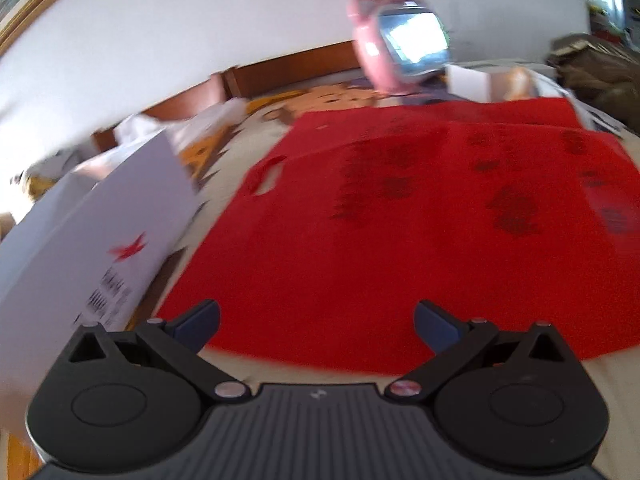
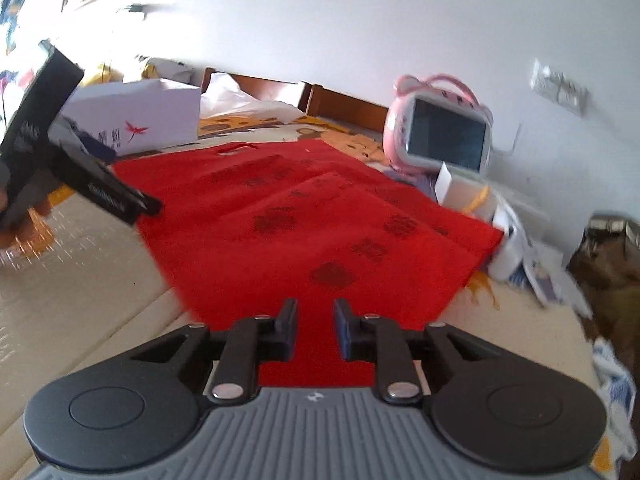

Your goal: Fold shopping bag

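The red shopping bag (image 1: pixel 420 208) lies flat on a bed whose cartoon-print sheet (image 1: pixel 320 98) shows beyond its far edge, and it already appears partly folded: one layer overlaps another along a diagonal crease, with the cut-out handle slot (image 1: pixel 269 176) at its far left corner. Spread out like this, it gives both tools a free edge to work on. The left gripper (image 1: pixel 318 326) hovers at the bag's near edge with its jaws spread wide and nothing between them, the blue pads standing to either side of the red material, so it looks placed to take or press that edge rather than holding it. The right gripper (image 2: pixel 316 330) sits low over the near end of the bag with its jaws drawn partly together; red material shows in the narrow gap between the pads, yet the pads stand clear of each other and no lifted fold is visible between them, so I read it as not gripping. In the right wrist view the left tool (image 2: pixel 80 176) shows at the bag's left side, so the two tools flank the bag, a sensible stance for lifting one side over the other. A white box (image 1: pixel 100 240) stands just left of the bag, and a pink toy with a screen (image 2: pixel 440 132) leans by the wall beyond it, both close enough to crowd a wide fold.
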A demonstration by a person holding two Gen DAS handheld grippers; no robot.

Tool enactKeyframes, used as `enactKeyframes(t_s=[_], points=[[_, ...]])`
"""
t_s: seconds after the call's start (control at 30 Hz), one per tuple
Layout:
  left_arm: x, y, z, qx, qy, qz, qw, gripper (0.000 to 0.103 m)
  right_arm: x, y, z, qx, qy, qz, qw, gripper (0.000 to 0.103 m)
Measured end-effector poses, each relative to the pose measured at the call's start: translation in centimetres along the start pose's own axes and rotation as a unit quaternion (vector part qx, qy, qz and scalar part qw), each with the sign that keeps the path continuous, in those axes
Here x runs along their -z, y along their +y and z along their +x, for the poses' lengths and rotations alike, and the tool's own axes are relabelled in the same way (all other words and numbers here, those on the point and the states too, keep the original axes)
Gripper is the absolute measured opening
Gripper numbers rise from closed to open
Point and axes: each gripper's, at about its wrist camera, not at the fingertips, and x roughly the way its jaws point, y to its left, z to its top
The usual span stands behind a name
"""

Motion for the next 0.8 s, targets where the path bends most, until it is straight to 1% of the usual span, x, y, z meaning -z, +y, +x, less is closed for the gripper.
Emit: enactKeyframes(t_s=[0.03, 0.07, 0.1, 0.17, 0.2, 0.23, 0.27, 0.3, 0.33, 0.37, 0.4, 0.43, 0.47, 0.5, 0.53, 0.6, 0.63, 0.7, 0.73, 0.77, 0.8], points=[[-0.2, -0.6, 0.0, -0.004, -0.004, 0.01, 0.9999, 0.102, 0.2, -0.1, -0.2, 0.003, 0.0, 0.001, 1.0, 0.063], [-0.4, -1.1, 0.0, -0.007, -0.011, 0.021, 0.9997, 0.102, 0.3, 0.0, -0.4, 0.005, 0.004, -0.004, 1.0, 0.071], [-0.5, -1.5, -0.1, -0.007, -0.023, 0.03, 0.9992, 0.102, 0.4, -0.1, -0.6, 0.002, 0.004, -0.005, 1.0, 0.073], [-0.6, -1.6, -0.6, 0.004, -0.049, 0.037, 0.9981, 0.102, 0.7, -1.2, -1.4, -0.011, 0.007, 0.011, 1.0, 0.079], [-0.6, -1.6, -0.8, 0.005, -0.061, 0.044, 0.9972, 0.102, 0.7, -1.8, -1.4, -0.014, 0.01, 0.023, 1.0, 0.08], [-0.5, -1.6, -1.2, 0.002, -0.077, 0.055, 0.9956, 0.103, 0.8, -3.6, -1.7, -0.024, 0.012, 0.06, 0.998, 0.08], [-0.5, -1.6, -1.5, -0.008, -0.096, 0.066, 0.9932, 0.102, 0.8, -5.3, -1.8, -0.035, 0.013, 0.099, 0.994, 0.08], [-0.6, -1.5, -1.6, -0.019, -0.111, 0.074, 0.9909, 0.102, 0.9, -7.0, -1.5, -0.044, 0.017, 0.14, 0.989, 0.08], [-0.7, -1.4, -1.5, -0.021, -0.116, 0.077, 0.9901, 0.102, 0.9, -8.4, -1.1, -0.053, 0.023, 0.173, 0.983, 0.081], [-0.8, -1.3, -1.2, -0.015, -0.116, 0.08, 0.9899, 0.102, 1.0, -9.8, 0.0, -0.063, 0.033, 0.205, 0.976, 0.081], [-0.8, -1.1, -0.8, -0.009, -0.113, 0.083, 0.9901, 0.102, 1.1, -10.5, 0.7, -0.067, 0.042, 0.22, 0.972, 0.081], [-0.8, -1.1, -0.4, -0.009, -0.108, 0.084, 0.9905, 0.102, 1.2, -11.1, 1.4, -0.072, 0.049, 0.236, 0.968, 0.085], [-0.6, -1.1, 0.1, -0.011, -0.099, 0.083, 0.9916, 0.102, 1.3, -11.7, 2.6, -0.087, 0.043, 0.257, 0.962, 0.088], [-0.5, -1.2, 0.6, -0.009, -0.085, 0.083, 0.9929, 0.103, 1.2, -11.9, 3.3, -0.102, 0.029, 0.27, 0.957, 0.089], [-0.5, -1.2, 0.9, -0.003, -0.072, 0.084, 0.9939, 0.103, 0.9, -12.0, 4.6, -0.118, 0.024, 0.292, 0.949, 0.089], [-0.5, -1.2, 1.0, 0.001, -0.069, 0.08, 0.9944, 0.102, 0.4, -12.0, 5.9, -0.131, 0.016, 0.309, 0.942, 0.089], [-0.4, -1.2, 1.1, 0.003, -0.068, 0.08, 0.9944, 0.103, -0.1, -12.0, 7.3, -0.161, 0.014, 0.32, 0.933, 0.089], [-0.4, -1.2, 1.1, 0.005, -0.068, 0.081, 0.9944, 0.102, -0.4, -12.4, 9.3, -0.195, 0.009, 0.359, 0.913, 0.086], [-0.4, -1.3, 1.1, 0.006, -0.068, 0.08, 0.9944, 0.102, -0.5, -12.6, 10.0, -0.202, 0.005, 0.378, 0.903, 0.079], [-0.4, -1.3, 1.1, 0.008, -0.068, 0.079, 0.9945, 0.102, -0.7, -12.9, 10.4, -0.206, 0.001, 0.396, 0.895, 0.068], [-0.4, -1.3, 1.1, 0.01, -0.068, 0.078, 0.9945, 0.103, -0.7, -13.0, 11.0, -0.202, 0.002, 0.413, 0.888, 0.064]])
